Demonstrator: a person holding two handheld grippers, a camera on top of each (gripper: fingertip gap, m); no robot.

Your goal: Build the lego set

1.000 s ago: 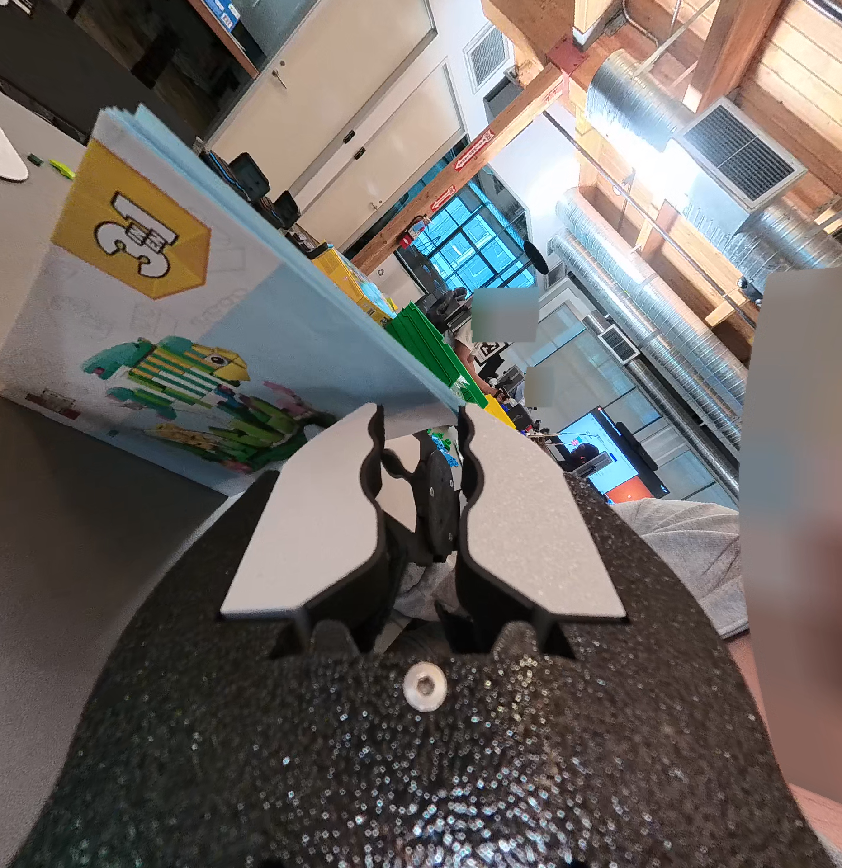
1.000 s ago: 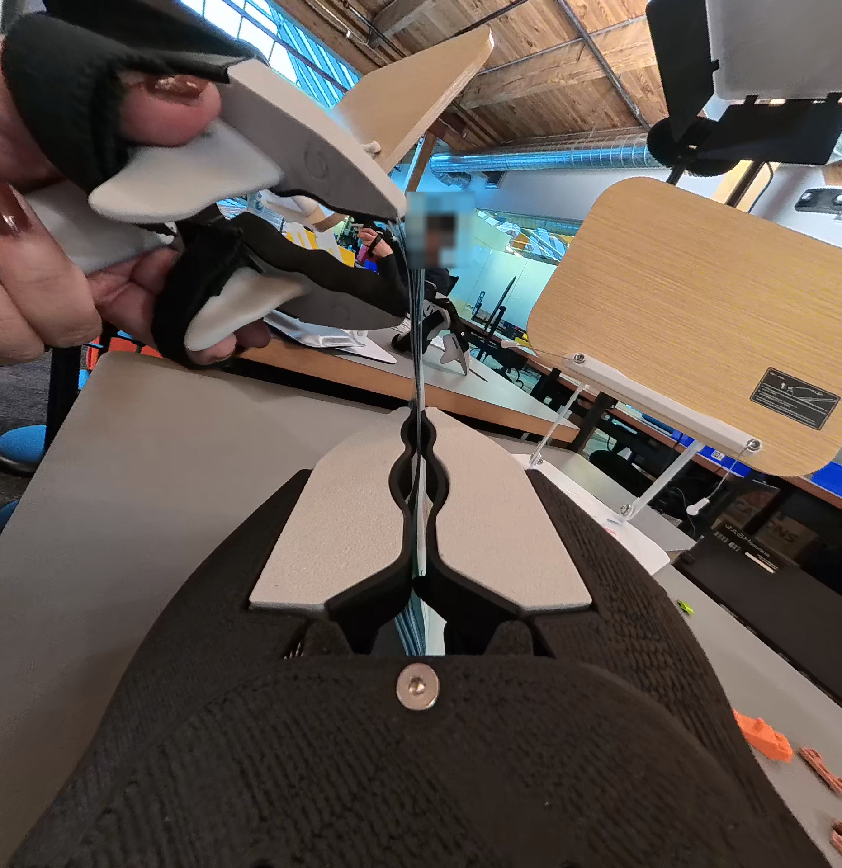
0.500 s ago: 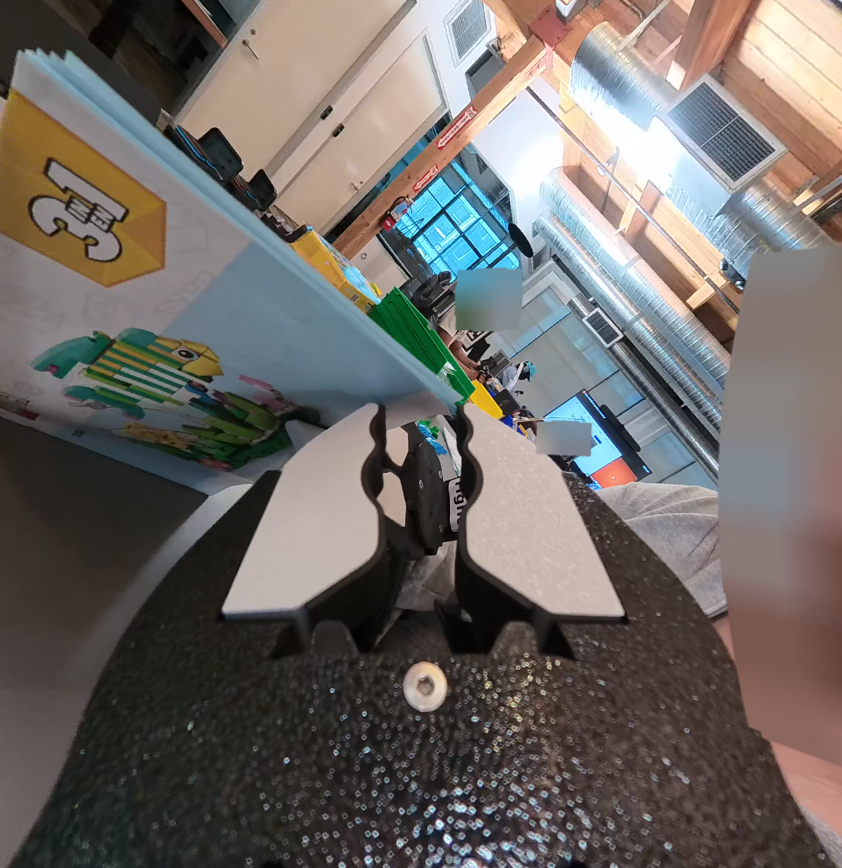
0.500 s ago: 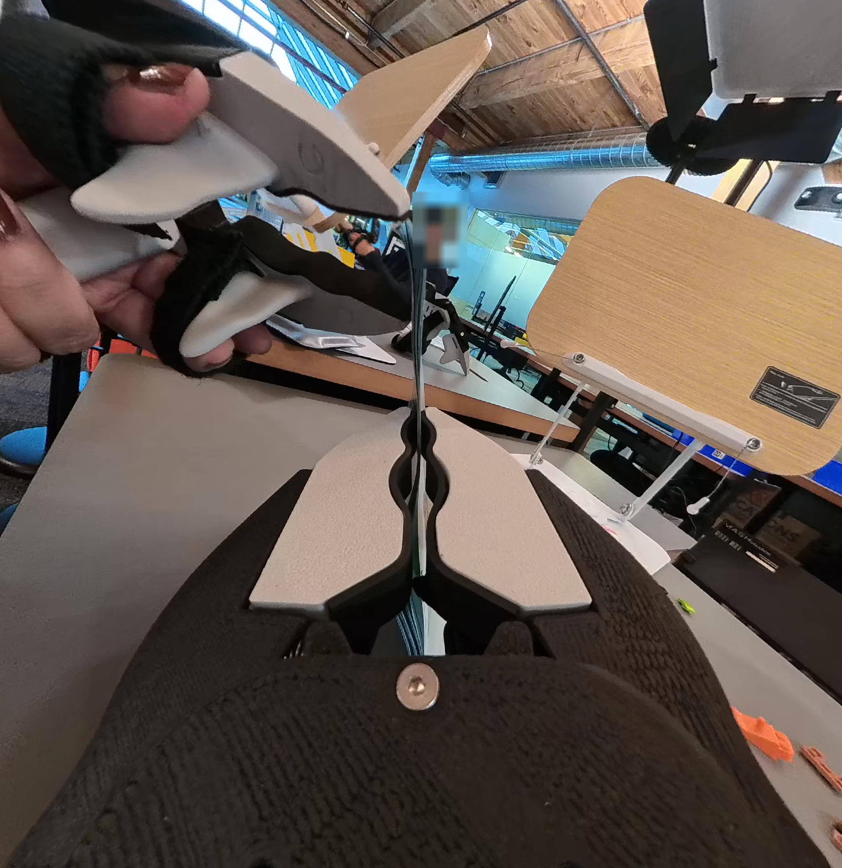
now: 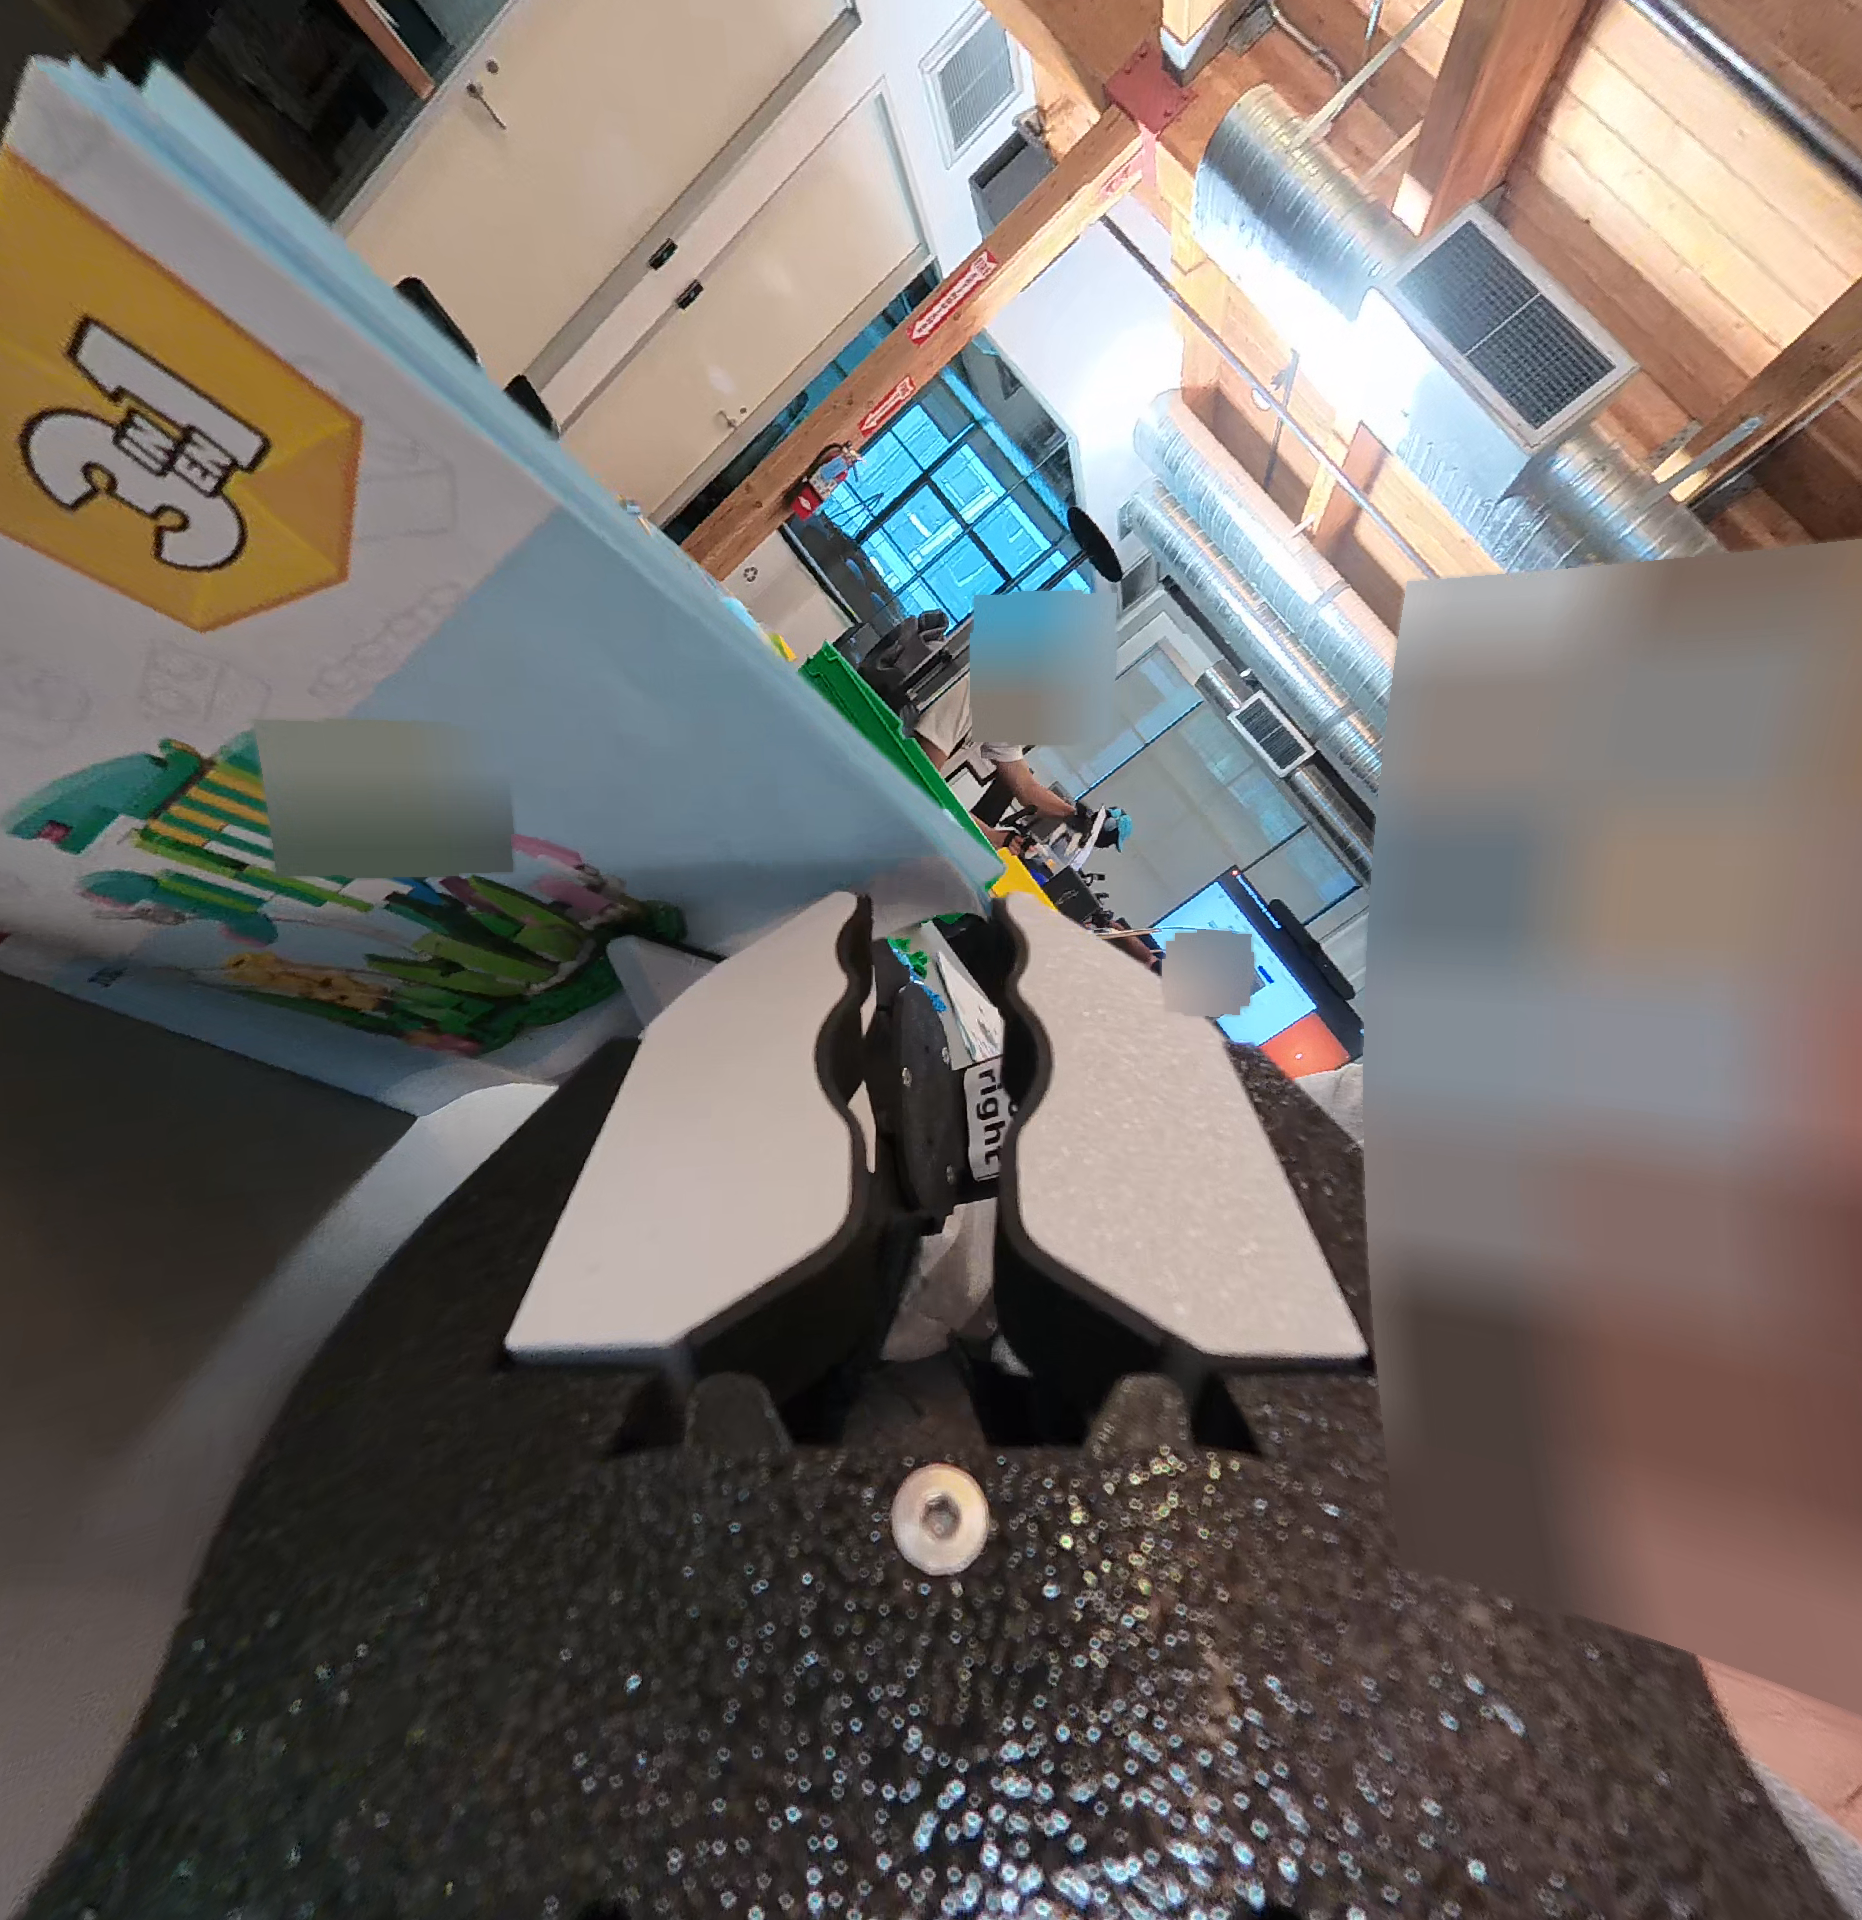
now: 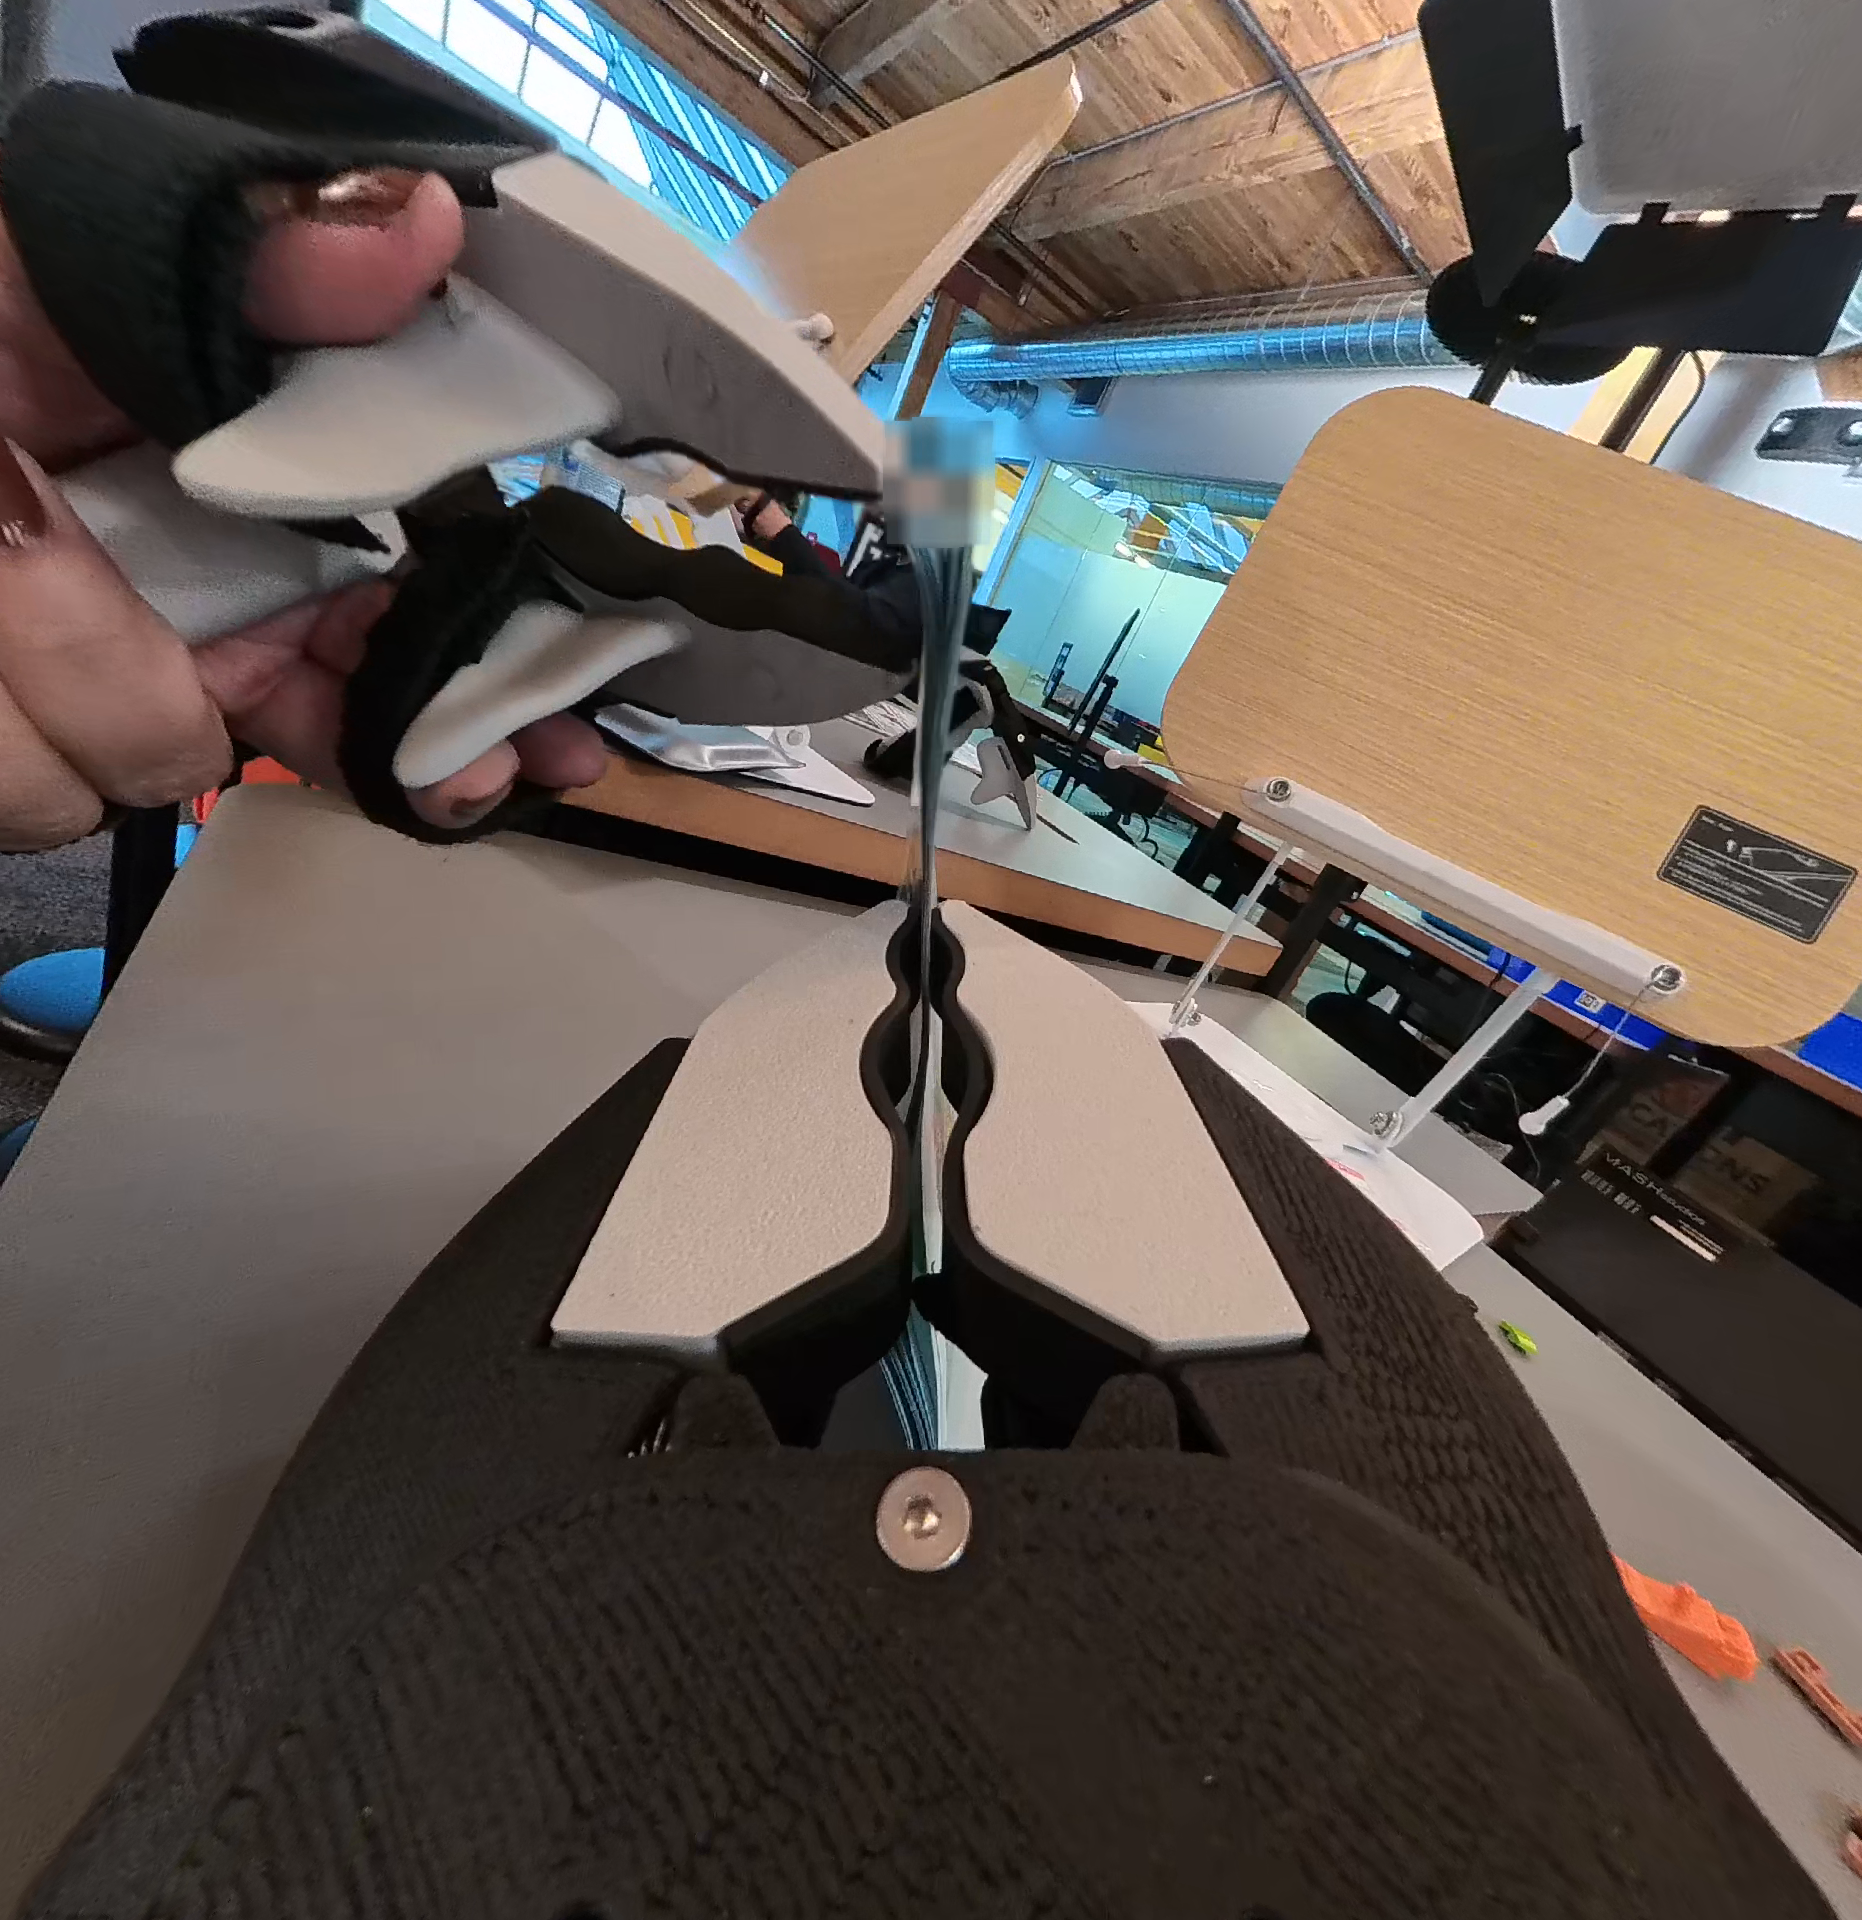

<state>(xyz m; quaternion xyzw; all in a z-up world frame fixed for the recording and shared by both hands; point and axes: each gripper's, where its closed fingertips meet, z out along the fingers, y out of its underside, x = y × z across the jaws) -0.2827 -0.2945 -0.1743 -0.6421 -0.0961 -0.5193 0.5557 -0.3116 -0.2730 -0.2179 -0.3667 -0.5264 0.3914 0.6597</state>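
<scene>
While the right tongs (image 6: 925, 914) are clamped on a thin picture booklet (image 5: 553, 665), held edge-up above the grey worktop (image 6: 387, 1039), the left tongs (image 5: 932, 914) stand parted at its far corner, with a curled page between their tips and not visibly pinched. The booklet's cover bears a yellow numbered badge (image 5: 168, 436). Small orange pieces (image 6: 1685, 1642) lie to the right of the right tongs.

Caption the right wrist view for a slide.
Right gripper pinches a booklet edge-on; left gripper reaches toward its top edge.

Silver ducts (image 5: 1291, 582) run under wood beams, a wooden board (image 6: 1550, 707) stands tilted on a white stand, orange pieces (image 6: 1685, 1647) lie on the grey table (image 6: 283, 1039), cabinets (image 5: 698, 260) behind.
</scene>
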